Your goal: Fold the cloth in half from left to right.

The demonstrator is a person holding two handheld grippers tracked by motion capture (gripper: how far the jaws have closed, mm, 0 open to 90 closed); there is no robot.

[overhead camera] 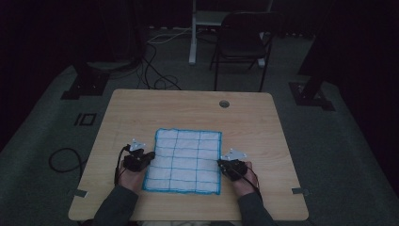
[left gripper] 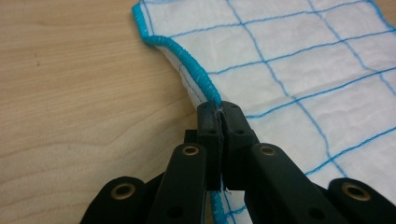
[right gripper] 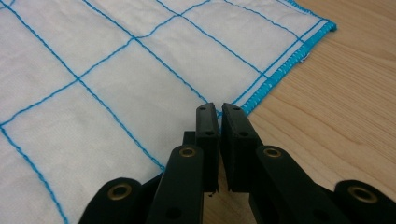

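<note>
Wooden table, pale top, sits mid-room on grey floor; dark surroundings. White cloth w/ blue grid lines & blue stitched hem lies flat on the table's near half, roughly centred between the two hands. Cloth is near-square, slightly longer front-to-back, so long axis runs away from the person; edges approx parallel to table edges, near edge close to the table's front.

Left gripper is at the cloth's left edge, approx halfway along it. In left gripper view the left gripper has its jaws pressed together on the blue hem; the edge is lifted into a small ridge there and the hem curves away beyond the tips. Cloth spreads to the right of the jaws, bare wood to the left.

Right gripper is at the cloth's right edge, lower half. In right gripper view the right gripper has jaws drawn narrow, only a slim slit between pads, right at the hem; whether the pads actually pinch the fabric — can't tell. Cloth lies left of jaws, wood to the right.

Around: round cable hole in the table's far part, well apart from cloth. Black folding chair & cables on floor beyond the table. Nothing lies on the cloth or between it & the grippers.
</note>
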